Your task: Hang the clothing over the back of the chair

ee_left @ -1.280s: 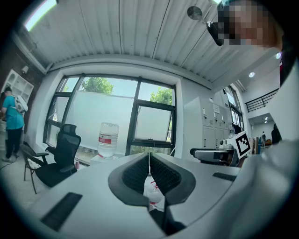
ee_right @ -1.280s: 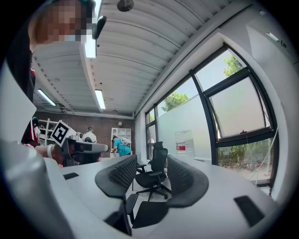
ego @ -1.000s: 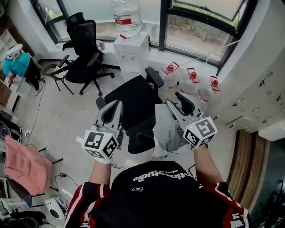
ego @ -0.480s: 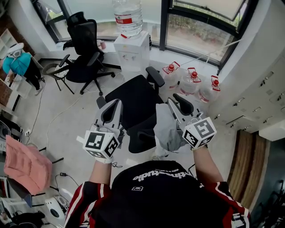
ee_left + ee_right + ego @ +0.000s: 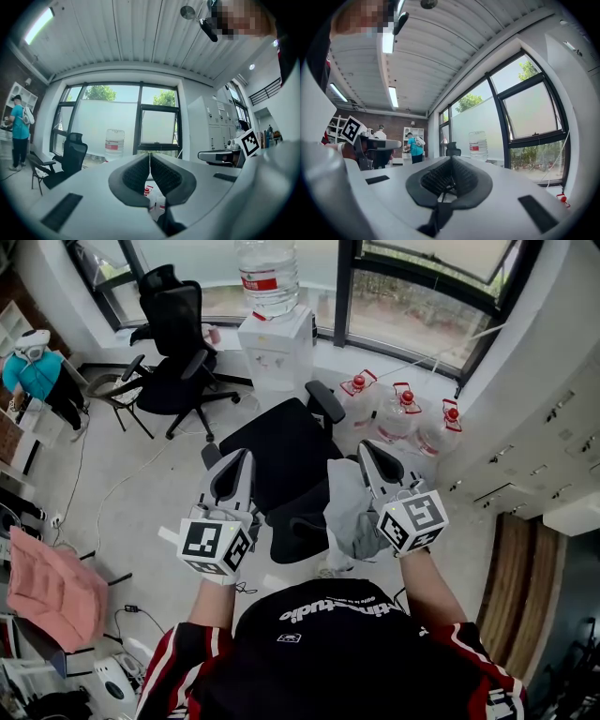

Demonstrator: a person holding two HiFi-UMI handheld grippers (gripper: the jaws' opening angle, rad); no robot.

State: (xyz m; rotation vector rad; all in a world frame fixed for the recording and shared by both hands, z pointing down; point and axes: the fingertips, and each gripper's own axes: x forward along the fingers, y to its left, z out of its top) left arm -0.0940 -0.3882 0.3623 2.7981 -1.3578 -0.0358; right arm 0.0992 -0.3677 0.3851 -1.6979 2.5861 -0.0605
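A black office chair (image 5: 281, 451) stands right in front of me, its back (image 5: 300, 532) nearest to me. A grey piece of clothing (image 5: 349, 512) hangs over the right part of that back. My right gripper (image 5: 368, 452) (image 5: 451, 161) points level above the clothing's right edge. Its jaws are closing, and the pads meet with nothing between them. My left gripper (image 5: 240, 459) (image 5: 149, 161) is held level over the chair's left side, shut and empty. Neither gripper view shows the clothing.
A water dispenser (image 5: 277, 348) with a big bottle stands at the window, and three spare bottles (image 5: 403, 413) sit on the floor to its right. A second black chair (image 5: 173, 343) is at the back left. A pink cushion (image 5: 52, 582) lies at the left. A person in teal (image 5: 37, 371) stands far left.
The right gripper's jaws, open a second ago, have come together. Both hands have stayed nearly where they were, and the clothing still hangs on the chair back.
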